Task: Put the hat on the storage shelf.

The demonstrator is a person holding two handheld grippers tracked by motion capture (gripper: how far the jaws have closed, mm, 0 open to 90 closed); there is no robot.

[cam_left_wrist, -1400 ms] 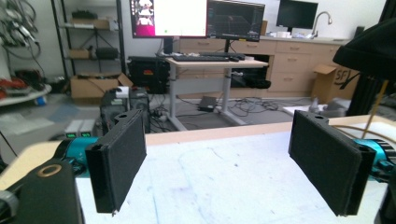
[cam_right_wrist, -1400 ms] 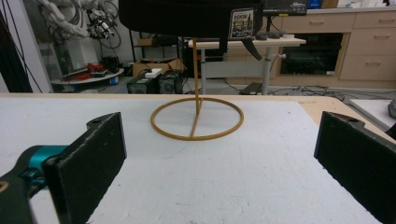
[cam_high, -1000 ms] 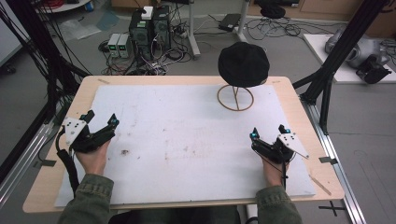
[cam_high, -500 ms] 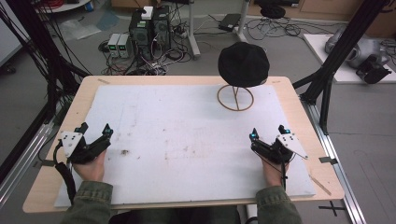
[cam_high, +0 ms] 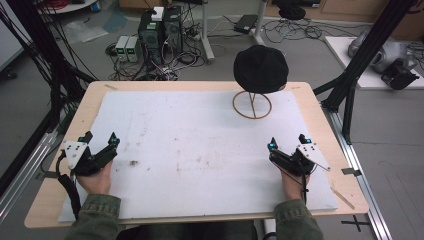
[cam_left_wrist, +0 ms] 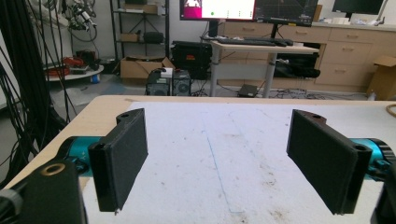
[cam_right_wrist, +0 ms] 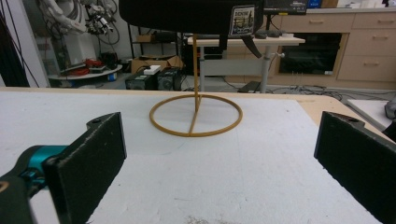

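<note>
Black cap [cam_high: 261,68] on wooden stand [cam_high: 252,104], well ahead of right hand-held gripper [cam_high: 287,143], jaws wide, empty

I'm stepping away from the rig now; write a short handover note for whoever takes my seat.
Left hand-held gripper: open, empty, near the table's left front edge.
Right hand-held gripper: open, empty, at the right front, pointing toward the stand.
Black cap: sits on the wire stand at the far right of the white mat.
Done: nothing visibly handled.
Left: probably reach for the cap, likely with the right gripper.
</note>
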